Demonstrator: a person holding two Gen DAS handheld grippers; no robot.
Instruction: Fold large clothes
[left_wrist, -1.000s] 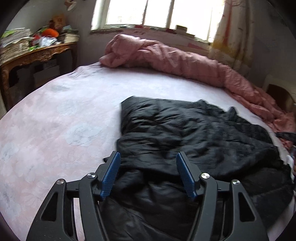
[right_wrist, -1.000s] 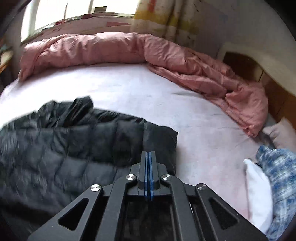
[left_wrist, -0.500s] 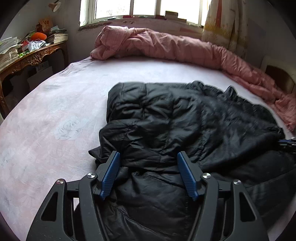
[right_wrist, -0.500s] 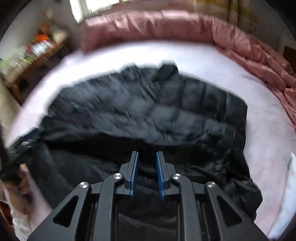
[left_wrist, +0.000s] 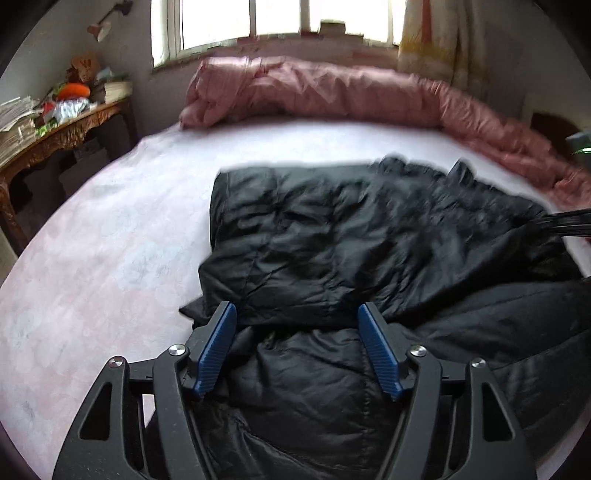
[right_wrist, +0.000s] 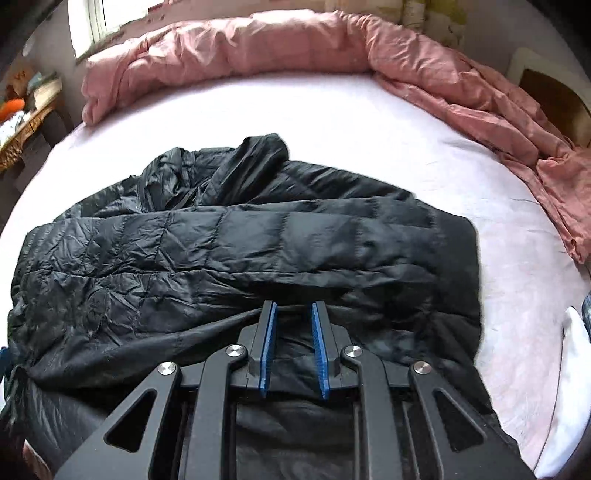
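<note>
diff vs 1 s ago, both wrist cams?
The right hand-held gripper, shut a second ago, now stands slightly apart with nothing pinched, and its view has swung left to face the black jacket. The left hand-held gripper is opening wider over the jacket's near folds, gripping nothing. The jacket stays on the bed, pink quilt behind.

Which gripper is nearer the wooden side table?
Left. The left gripper is over the jacket's table-side end; the right gripper is over its far end.
</note>
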